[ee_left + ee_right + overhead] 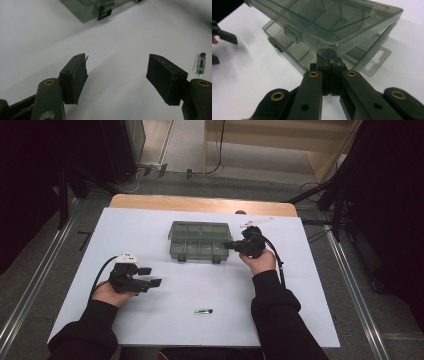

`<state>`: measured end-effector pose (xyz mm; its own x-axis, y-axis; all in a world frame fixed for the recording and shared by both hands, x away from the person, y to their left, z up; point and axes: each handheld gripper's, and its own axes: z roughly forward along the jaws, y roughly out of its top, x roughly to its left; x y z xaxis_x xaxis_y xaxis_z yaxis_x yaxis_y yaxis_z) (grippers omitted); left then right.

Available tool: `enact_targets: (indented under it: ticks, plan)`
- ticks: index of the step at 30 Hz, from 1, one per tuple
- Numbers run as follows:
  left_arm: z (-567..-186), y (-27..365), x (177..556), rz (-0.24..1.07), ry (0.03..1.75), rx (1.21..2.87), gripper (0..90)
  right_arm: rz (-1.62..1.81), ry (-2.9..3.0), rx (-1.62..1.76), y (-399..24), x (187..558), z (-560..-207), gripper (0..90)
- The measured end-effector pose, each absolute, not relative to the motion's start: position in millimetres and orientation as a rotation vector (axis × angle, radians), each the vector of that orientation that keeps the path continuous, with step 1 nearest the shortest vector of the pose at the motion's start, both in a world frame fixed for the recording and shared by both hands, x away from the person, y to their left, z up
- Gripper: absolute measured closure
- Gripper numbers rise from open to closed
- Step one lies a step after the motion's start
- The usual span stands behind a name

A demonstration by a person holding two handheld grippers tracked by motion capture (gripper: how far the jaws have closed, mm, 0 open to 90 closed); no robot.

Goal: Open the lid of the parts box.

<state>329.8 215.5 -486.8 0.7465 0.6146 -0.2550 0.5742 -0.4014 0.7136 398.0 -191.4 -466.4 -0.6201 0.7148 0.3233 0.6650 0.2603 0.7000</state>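
- While the right gripper (329, 71) pinches the corner of the lid (322, 22) with its jaws pressed together on the thin plastic edge, the step in hand looks like swinging the organizer box (199, 241) open, and the lid already stands lifted off the base (294, 53) in the right gripper view.
- To do it well, I judge the lift should follow the arc of the hinge at the far side, not pull straight up, or the light box may slide or tip on the smooth sheet.
- The grip sits on one corner only, so a slow, even motion keeps the flexible lid from twisting or slipping out of the pads.
- The left gripper (116, 75) hovers over the white table cover (150, 320), its jaws spread wide with nothing between them; it could steady the base by the near edge if the box starts to shift.
- The box lies in the middle of the table, toward the far side, well apart from the left gripper.
- It is smoky, translucent, hard plastic, flat and rectangular, with inner dividers, dark latches (106, 11) on the front and a hang tab (377, 61) at one side.
- A small clear cylinder with a dark end (203, 311) lies alone near the table's front edge; the jaw pads are matte black and blocky.
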Motion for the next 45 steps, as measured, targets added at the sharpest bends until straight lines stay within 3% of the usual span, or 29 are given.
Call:
enact_targets:
  ticks: [35,45]
  plan:
    - [-460,195,406,0.076,0.847,2.127,32.2,1.274,2.520,1.281,-183,417,-446,90.0]
    - [-455,195,421,0.147,0.850,2.076,33.9,1.262,2.527,1.254,-177,423,-440,90.0]
